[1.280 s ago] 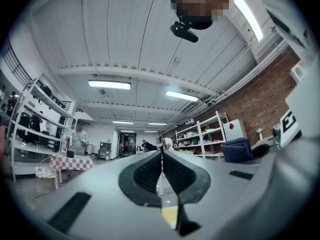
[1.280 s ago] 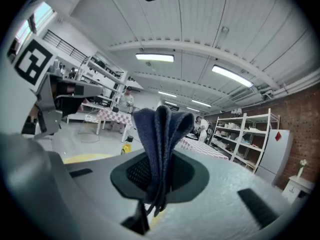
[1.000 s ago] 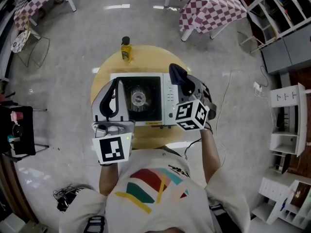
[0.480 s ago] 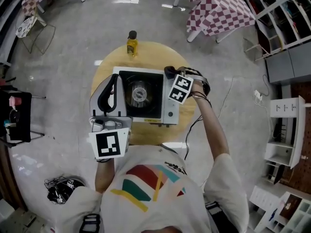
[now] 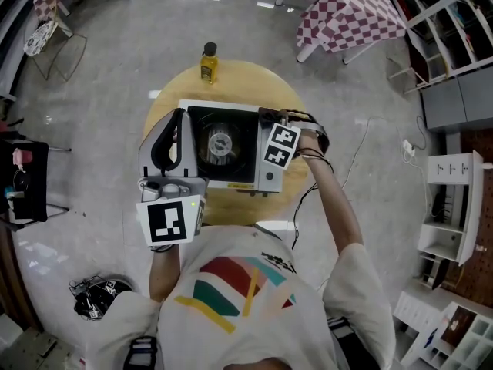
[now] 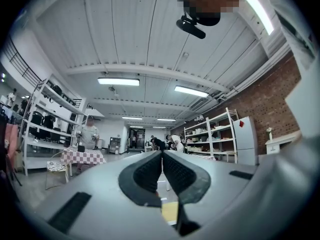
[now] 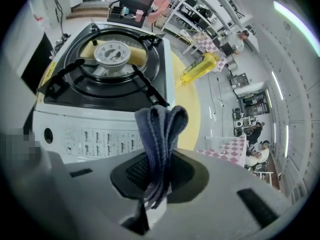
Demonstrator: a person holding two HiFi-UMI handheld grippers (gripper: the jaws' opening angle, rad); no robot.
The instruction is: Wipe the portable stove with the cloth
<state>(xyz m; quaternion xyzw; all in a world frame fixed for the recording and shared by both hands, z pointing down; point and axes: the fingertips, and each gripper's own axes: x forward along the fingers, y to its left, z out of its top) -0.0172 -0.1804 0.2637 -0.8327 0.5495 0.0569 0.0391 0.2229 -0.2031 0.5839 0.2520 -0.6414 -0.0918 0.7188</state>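
Looking steeply down from the head view, a round wooden desk (image 5: pixel 246 83) sits in the middle of the frame with open grey floor all around it. Checked-cloth tables (image 5: pixel 350 10) stand well apart at the upper corners. A portable stove (image 5: pixel 223 149) fills most of the desk. Its left edge lies near the desk's left rim, and a crescent of bare wood shows above, right and below. The stove's long axis runs left to right across the frame, with the black burner area at centre and the white panel end toward the right. A yellow bottle (image 5: pixel 208 62) stands by the desk's upper rim, just beyond the stove.

The right gripper (image 5: pixel 269 122) is over the stove's right end. In the right gripper view its fingers (image 7: pixel 135 171) are clamped on a folded blue-grey cloth (image 7: pixel 161 129). The cloth sticks out past the fingertips, lengthwise along them, toward the burner. Whether it touches the stove cannot be told.

The left gripper (image 5: pixel 179 118) lies along the stove's left edge. Its fingers (image 6: pixel 150 171) are pressed together with nothing between them, aimed out at the room's shelves and ceiling.
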